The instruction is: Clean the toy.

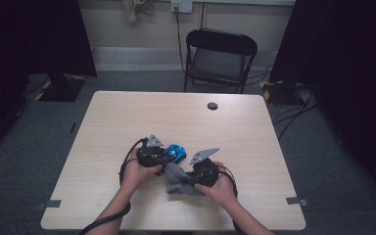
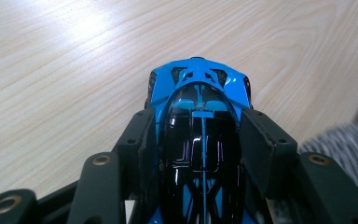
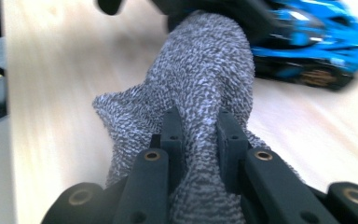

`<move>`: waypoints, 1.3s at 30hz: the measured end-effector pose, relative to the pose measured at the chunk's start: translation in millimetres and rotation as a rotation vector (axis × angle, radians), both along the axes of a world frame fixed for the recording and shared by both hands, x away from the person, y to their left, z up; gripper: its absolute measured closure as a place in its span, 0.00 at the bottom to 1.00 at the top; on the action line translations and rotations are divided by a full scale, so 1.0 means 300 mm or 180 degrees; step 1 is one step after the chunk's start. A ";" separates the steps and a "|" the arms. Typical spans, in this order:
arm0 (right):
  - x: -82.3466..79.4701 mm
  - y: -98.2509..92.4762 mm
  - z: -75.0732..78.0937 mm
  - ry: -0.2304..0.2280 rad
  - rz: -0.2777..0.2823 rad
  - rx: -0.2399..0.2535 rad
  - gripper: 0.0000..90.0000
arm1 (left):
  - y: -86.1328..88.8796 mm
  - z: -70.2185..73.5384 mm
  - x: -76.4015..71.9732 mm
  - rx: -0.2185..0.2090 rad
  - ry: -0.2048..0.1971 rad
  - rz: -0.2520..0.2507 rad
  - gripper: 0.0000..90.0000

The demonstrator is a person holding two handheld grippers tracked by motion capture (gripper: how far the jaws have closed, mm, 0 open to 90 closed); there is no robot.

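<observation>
- Your left gripper (image 2: 200,140) clamps the blue toy car (image 2: 199,116) by its two sides, just left of the table's (image 1: 127,112) middle, near your edge.
- The car's nose points away from that gripper, along the wood.
- Just right of the car, your right gripper (image 3: 200,130) pinches a fold of the grey knitted cloth (image 3: 200,79), which is bunched on the table and reaches up against the car.

Toy car (image 3: 307,51) blurred, perhaps cut off; cloth (image 3: 200,93) overlaps it.
</observation>
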State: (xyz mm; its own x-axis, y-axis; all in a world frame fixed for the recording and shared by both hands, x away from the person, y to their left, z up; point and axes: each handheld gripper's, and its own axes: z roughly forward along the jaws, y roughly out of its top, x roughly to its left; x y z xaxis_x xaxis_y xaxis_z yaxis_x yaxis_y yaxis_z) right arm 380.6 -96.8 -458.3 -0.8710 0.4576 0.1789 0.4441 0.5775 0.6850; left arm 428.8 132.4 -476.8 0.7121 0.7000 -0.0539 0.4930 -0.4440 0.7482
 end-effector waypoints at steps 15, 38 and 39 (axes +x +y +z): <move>0.137 -0.129 0.006 -0.0111 -0.0827 -0.0039 0.85 | -0.004 0.001 -0.002 0.0016 0.0004 -0.0006 0.53; 0.164 -0.018 -0.064 0.0000 -0.0820 -0.0238 0.85 | -0.002 0.002 -0.003 0.0038 -0.0010 0.0000 0.53; 0.158 -0.012 -0.063 -0.0005 -0.0795 -0.0238 0.85 | -0.001 0.002 -0.003 0.0048 -0.0016 -0.0001 0.53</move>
State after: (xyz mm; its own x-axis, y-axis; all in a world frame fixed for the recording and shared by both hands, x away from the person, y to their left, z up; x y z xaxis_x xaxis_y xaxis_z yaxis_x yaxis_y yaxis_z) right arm 428.1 -100.5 -477.3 -0.7295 0.6705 0.1353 0.5784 0.4991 0.6452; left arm 428.0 132.0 -476.2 0.7125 0.7006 -0.0396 0.4891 -0.4554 0.7439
